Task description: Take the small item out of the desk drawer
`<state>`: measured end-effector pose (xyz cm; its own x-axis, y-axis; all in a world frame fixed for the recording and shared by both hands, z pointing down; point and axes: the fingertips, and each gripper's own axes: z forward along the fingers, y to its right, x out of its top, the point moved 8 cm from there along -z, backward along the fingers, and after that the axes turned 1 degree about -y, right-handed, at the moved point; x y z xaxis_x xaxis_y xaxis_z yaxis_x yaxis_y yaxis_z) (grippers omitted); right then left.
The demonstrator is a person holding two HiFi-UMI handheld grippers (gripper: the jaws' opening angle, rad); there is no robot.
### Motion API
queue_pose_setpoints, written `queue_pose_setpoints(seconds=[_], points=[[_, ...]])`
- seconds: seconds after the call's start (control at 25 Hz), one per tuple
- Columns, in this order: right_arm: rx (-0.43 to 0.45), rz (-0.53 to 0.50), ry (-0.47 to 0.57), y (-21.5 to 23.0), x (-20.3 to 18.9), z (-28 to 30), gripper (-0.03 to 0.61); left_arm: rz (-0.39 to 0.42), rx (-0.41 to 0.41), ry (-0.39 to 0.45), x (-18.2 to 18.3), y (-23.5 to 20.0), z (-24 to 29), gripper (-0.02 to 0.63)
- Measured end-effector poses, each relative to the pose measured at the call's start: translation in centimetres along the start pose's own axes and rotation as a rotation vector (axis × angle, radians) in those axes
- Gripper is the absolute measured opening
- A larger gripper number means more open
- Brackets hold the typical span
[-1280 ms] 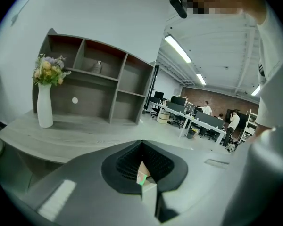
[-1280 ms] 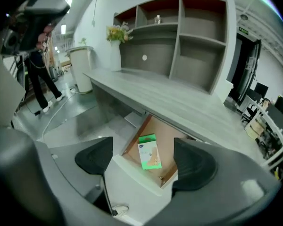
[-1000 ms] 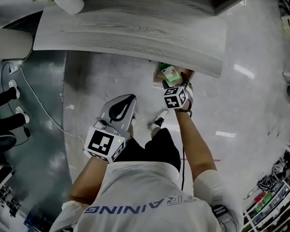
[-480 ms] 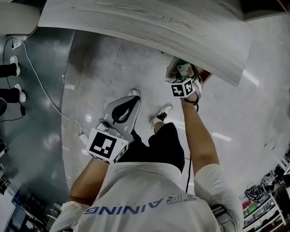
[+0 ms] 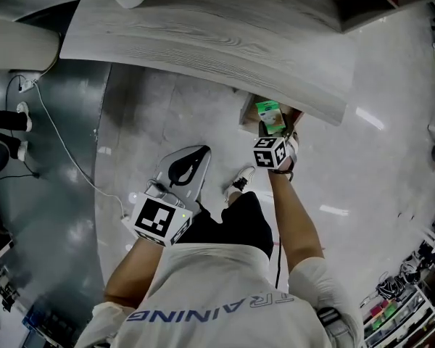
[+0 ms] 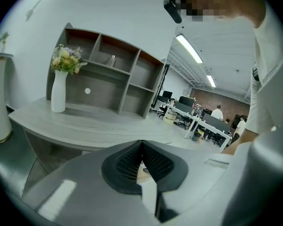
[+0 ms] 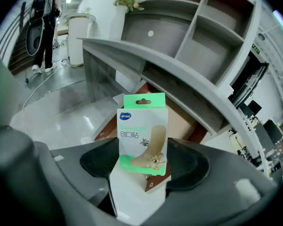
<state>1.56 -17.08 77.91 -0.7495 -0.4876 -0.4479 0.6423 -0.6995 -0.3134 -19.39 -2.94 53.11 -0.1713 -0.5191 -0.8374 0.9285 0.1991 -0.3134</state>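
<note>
As we looked down from the head camera, a person in a white shirt stood on a pale glossy floor (image 5: 167, 114) before a curved grey wood-grain worktop (image 5: 203, 42), with a tool in each hand.

The right tool (image 7: 145, 166) reached out to an open brown drawer (image 7: 185, 120) just under the worktop's front edge. Its jaws were closing on a small box (image 7: 142, 135), and the dark pads touched the box on both sides. The box was white with a green top and a hang hole, and it showed a picture of a tan plaster strip. It stood upright between the jaws, in front of the drawer's pale inside. We could not tell whether its lower end was clear of the drawer.

The left tool (image 6: 141, 157) hung lower and closer to the person's body, well apart from the drawer. Its jaws were pressed together at the tips with nothing between them.

On the worktop's far left stood a tall white vase (image 6: 58, 93) of flowers (image 6: 66, 59), beside a grey shelf unit (image 6: 108, 79) with open compartments. A thin white cable (image 5: 58, 151) trailed across the darker floor at left. One shoe (image 5: 239, 180) showed between the two tools.
</note>
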Motion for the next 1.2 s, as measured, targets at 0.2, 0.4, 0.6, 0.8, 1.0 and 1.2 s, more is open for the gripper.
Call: queue_pose_setpoints(seconds=[0.2,0.4,0.6,0.8,1.0,1.2], points=[[0.017,0.053,0.089,0.2,0.4,-6.2,0.33,0.049,-0.053,0.03,2.6,1.8,-0.7,0.002],[-0.029,0.163,0.228,2.1,3.3,-13.6,0.33,0.119,-0.133,0.082,6.2,3.1,-1.1,0.002],[-0.051,0.279,0.382,5.6,6.1,-22.1,0.33,0.173,-0.186,0.151,10.1,4.6,-1.3,0.002],[-0.129,0.381,0.554,11.4,7.7,-31.5,0.33,0.234,-0.234,0.23,14.6,6.9,-0.9,0.002],[-0.156,0.414,0.662,14.5,7.8,-39.1,0.33,0.259,-0.291,0.289,17.6,10.0,-1.3,0.002],[-0.164,0.424,0.74,15.7,7.7,-44.3,0.33,0.313,-0.371,0.33,19.4,13.6,-1.7,0.002]])
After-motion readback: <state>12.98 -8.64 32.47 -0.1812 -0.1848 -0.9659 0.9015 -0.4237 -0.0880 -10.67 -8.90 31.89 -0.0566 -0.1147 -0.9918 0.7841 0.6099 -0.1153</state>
